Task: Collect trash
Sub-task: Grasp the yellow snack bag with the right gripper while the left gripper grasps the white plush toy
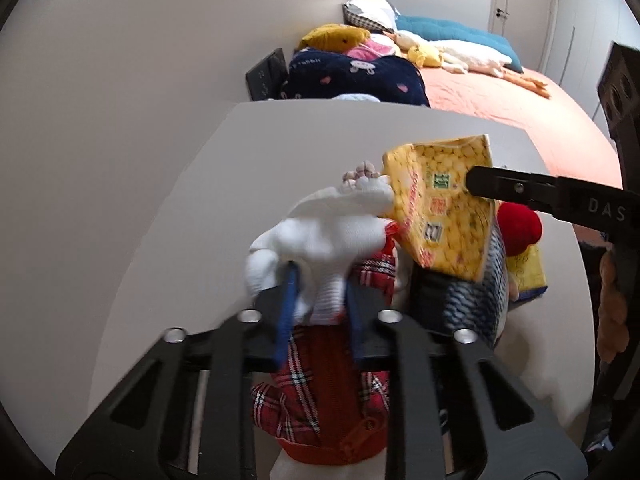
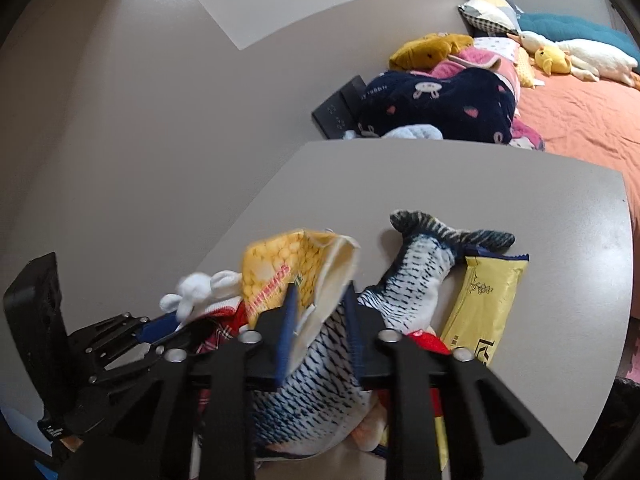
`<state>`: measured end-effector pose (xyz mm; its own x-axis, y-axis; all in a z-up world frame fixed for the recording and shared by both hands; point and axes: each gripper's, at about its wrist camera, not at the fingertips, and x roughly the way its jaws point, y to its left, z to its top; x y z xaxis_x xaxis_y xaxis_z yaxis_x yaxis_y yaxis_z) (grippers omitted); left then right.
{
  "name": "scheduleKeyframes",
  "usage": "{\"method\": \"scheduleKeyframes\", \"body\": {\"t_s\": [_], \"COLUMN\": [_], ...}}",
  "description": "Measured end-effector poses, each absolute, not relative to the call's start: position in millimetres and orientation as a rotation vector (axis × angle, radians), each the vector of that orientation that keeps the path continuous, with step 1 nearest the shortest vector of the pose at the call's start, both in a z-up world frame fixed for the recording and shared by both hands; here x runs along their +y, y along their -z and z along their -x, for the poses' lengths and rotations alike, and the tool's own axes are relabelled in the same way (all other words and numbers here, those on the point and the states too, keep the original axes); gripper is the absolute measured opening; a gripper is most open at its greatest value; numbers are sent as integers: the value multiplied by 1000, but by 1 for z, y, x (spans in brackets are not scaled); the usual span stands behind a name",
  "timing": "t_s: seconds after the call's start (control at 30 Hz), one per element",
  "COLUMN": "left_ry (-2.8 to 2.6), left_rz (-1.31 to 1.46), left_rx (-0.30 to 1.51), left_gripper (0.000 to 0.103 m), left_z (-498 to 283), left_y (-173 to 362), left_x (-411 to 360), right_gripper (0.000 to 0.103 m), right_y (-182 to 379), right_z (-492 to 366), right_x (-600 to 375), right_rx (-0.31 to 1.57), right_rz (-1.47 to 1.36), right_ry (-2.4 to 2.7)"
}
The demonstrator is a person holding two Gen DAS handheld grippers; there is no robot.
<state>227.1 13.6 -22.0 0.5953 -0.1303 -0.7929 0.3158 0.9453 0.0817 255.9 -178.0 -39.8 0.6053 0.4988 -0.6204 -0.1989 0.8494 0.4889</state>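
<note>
On the grey table (image 1: 160, 240), as the left wrist camera shows it, the left gripper (image 1: 320, 304) has its blue-padded fingers (image 1: 286, 312) closed most of the way onto the white leg of a plush toy (image 1: 332, 240) in a red tartan dress, which is raised off the surface; the toy is soft and gives under the pads. Just to the right, the yellow corn-print snack bag (image 1: 444, 204) hangs in the air, tilted, pinched near its edge by one black finger of the right gripper (image 1: 480, 182), with a fish-shaped plush (image 1: 476, 300) and a red ball-like piece (image 1: 520, 226) below and behind it. Beyond the table lies a bed (image 1: 500, 100) with pillows and a goose plush. From the right wrist camera, the right gripper (image 2: 320, 320) is nearly closed on the lower edge of the snack bag (image 2: 288, 268), whose torn top gapes open; it looks empty, so it is probably very light, crinkly and slippery, and a pinch on a flat seam well in from the edge should hold better than a grip on the loose mouth. The fish plush (image 2: 416, 272) lies on the table under the fingers, and just beside it, touching its tail end, lies a second piece of trash, a flat yellow wrapper (image 2: 484, 304), thin and limp, best taken by a raised end. The left gripper (image 2: 136, 340) shows at lower left with the white toy (image 2: 200, 288).
</note>
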Motion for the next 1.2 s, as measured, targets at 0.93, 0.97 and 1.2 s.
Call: {"method": "scheduleKeyframes", "body": {"t_s": [0.93, 0.97, 1.2], "left_ry": [213, 214, 244], "left_rz": [-137, -144, -141], "left_rx": [713, 706, 688], "left_gripper": [6, 6, 6], "left_z": [-167, -162, -138], "left_y": [-60, -64, -76], "left_x": [21, 18, -5], "right_gripper": [10, 10, 10], "right_y": [-32, -35, -46], "right_z": [-189, -184, -152], "right_x": [-207, -210, -235], "right_rx": [635, 629, 613], "right_rz": [-371, -371, -372], "right_ry": [-427, -425, -396]}}
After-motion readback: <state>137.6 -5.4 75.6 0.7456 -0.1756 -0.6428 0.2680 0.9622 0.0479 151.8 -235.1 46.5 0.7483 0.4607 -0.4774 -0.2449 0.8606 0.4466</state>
